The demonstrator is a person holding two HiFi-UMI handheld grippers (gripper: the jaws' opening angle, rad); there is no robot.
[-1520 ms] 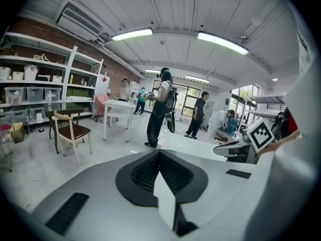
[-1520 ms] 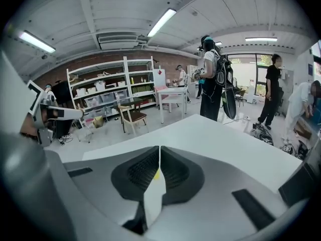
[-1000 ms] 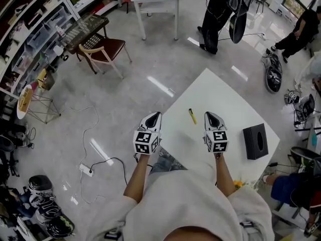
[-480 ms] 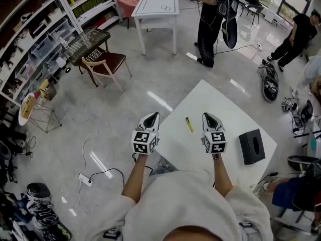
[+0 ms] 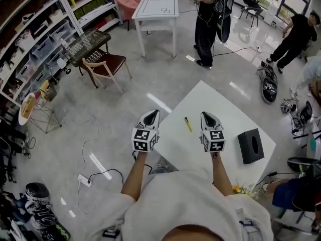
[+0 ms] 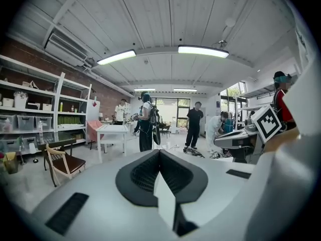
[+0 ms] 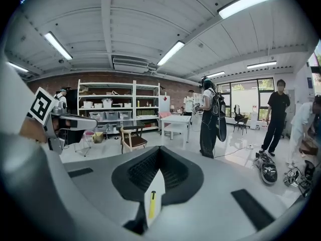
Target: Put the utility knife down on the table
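Note:
The yellow utility knife [image 5: 188, 124] lies flat on the white table [image 5: 225, 104], between my two grippers and touched by neither. My left gripper [image 5: 152, 114] hovers over the table's left edge, its jaws closed with nothing in them. My right gripper [image 5: 206, 115] is just right of the knife, shut and empty as well. In the right gripper view the knife [image 7: 152, 205] shows on the tabletop through the gap below the closed jaws [image 7: 159, 147]. In the left gripper view the jaws [image 6: 159, 150] meet at the tip and only white tabletop shows beneath them.
A black tissue box [image 5: 251, 145] stands on the table at the right. Beyond the table are a wooden chair [image 5: 103, 54], a small white table [image 5: 155, 6], shelving [image 5: 30, 29] on the left and people standing [image 5: 205, 24] at the back.
Both grippers have risen a little above the table, still shut. The knife lies where it was.

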